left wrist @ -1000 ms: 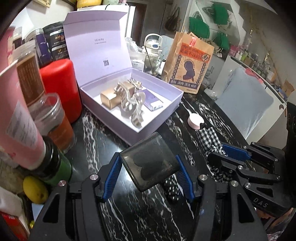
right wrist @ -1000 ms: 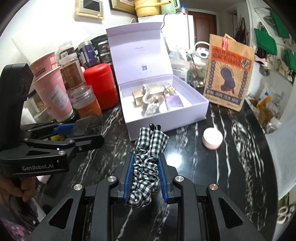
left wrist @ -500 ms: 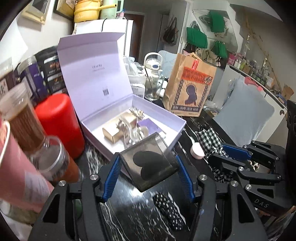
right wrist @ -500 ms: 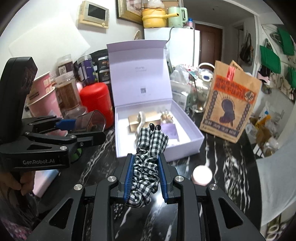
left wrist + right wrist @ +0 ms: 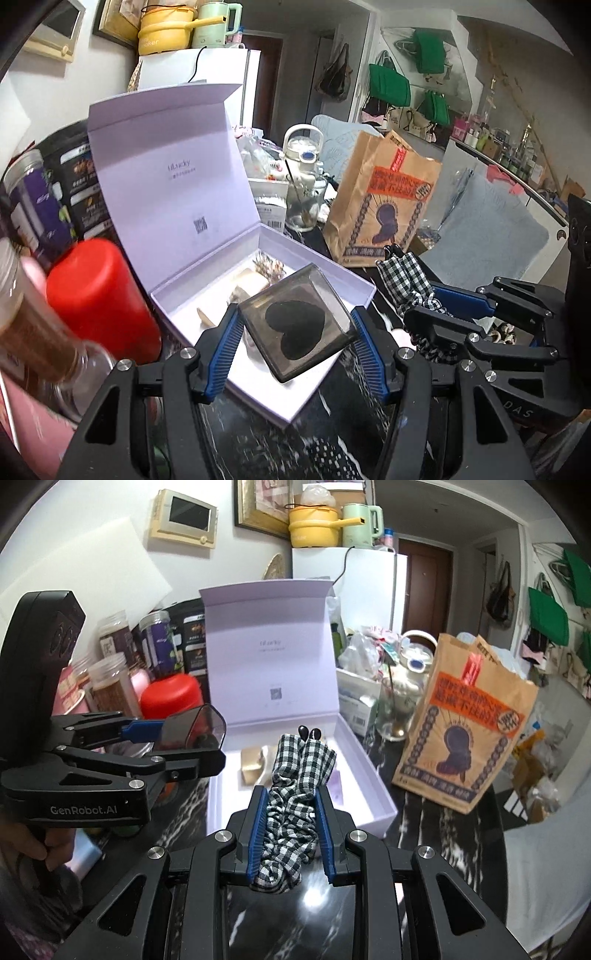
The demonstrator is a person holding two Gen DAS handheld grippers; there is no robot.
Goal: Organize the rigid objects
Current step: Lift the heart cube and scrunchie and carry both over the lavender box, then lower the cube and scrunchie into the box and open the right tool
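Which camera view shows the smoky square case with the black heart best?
The left wrist view. There the smoky square case faces the camera between the fingers of the left gripper, so its black heart is plain. The right wrist view shows the case only from the side, at the left; the heart cannot be seen.

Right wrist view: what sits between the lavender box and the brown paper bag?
A glass jar with a stick in it, a white-lidded jug behind it, between the lavender box and the paper bag. Right wrist view.
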